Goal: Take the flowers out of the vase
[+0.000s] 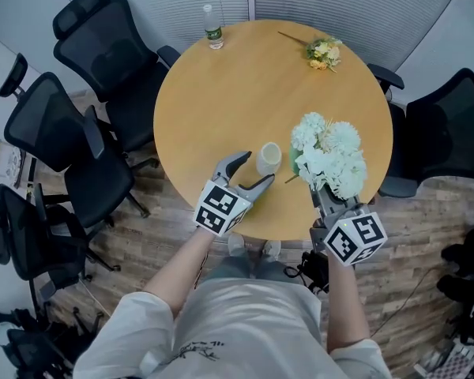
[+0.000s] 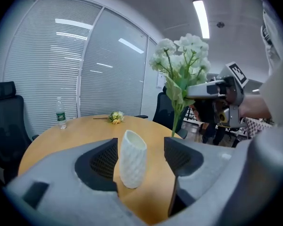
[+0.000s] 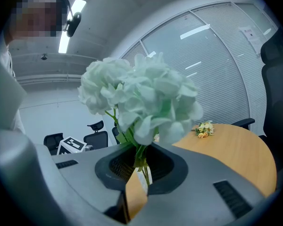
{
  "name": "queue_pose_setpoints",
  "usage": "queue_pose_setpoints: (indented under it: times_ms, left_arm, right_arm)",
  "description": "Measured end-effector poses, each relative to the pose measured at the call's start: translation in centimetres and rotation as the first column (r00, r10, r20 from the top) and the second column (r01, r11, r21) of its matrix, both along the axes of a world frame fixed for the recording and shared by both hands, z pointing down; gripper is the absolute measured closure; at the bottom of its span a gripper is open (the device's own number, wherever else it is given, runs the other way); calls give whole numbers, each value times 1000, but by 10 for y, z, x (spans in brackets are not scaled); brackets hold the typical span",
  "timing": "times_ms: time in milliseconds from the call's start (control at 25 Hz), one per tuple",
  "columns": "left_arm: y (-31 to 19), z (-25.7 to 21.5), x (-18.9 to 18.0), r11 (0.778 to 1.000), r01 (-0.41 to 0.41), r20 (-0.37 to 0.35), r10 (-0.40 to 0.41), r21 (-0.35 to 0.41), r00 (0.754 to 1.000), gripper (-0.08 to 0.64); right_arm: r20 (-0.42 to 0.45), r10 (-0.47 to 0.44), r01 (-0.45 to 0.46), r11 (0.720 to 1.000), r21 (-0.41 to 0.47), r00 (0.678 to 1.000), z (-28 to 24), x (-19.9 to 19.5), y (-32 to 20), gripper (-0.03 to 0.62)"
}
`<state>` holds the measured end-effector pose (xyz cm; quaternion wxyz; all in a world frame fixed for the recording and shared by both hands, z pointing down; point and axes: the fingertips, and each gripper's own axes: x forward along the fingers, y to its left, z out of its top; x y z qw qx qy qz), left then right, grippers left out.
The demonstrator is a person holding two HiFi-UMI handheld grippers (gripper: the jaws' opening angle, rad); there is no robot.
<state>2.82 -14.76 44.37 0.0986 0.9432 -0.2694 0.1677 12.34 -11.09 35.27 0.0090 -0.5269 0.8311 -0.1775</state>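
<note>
A bunch of white flowers hangs above the round wooden table, its green stems pinched in my right gripper, which is shut on them. The blooms fill the right gripper view, and the bunch shows in the left gripper view too. The white textured vase stands upright and empty on the table. My left gripper is open, its jaws either side of the vase without touching it. A small bunch of yellow flowers lies at the table's far side.
A clear water bottle stands at the table's far edge. Black office chairs ring the table on the left and another chair stands on the right. White blinds cover the glass wall behind.
</note>
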Motion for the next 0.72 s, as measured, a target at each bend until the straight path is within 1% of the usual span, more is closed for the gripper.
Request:
queue_pose_setpoints:
  times_ms: [80, 240, 360, 480, 720]
  left_arm:
    - [6, -8, 1, 1000, -5, 3, 5, 16, 1000, 274]
    - [28, -21, -7, 1000, -6, -28, 7, 15, 1000, 392]
    - [35, -27, -13, 1000, 8, -30, -8, 17, 1000, 462]
    - [44, -32, -19, 999, 24, -19, -24, 32, 1000, 498]
    - [60, -49, -24, 998, 46, -25, -45, 31, 999, 533]
  right_arm:
    - [1, -2, 2, 1000, -6, 1000, 0, 0, 1, 546]
    - [0, 2, -2, 1000, -14, 1000, 0, -6, 19, 545]
    - [-9, 7, -7, 1000, -26, 1000, 1, -8, 25, 546]
    - [-12, 15, -16, 999, -35, 1000, 3, -9, 32, 545]
    - [-18, 3, -4, 1000, -29, 1000, 1, -12, 43, 546]
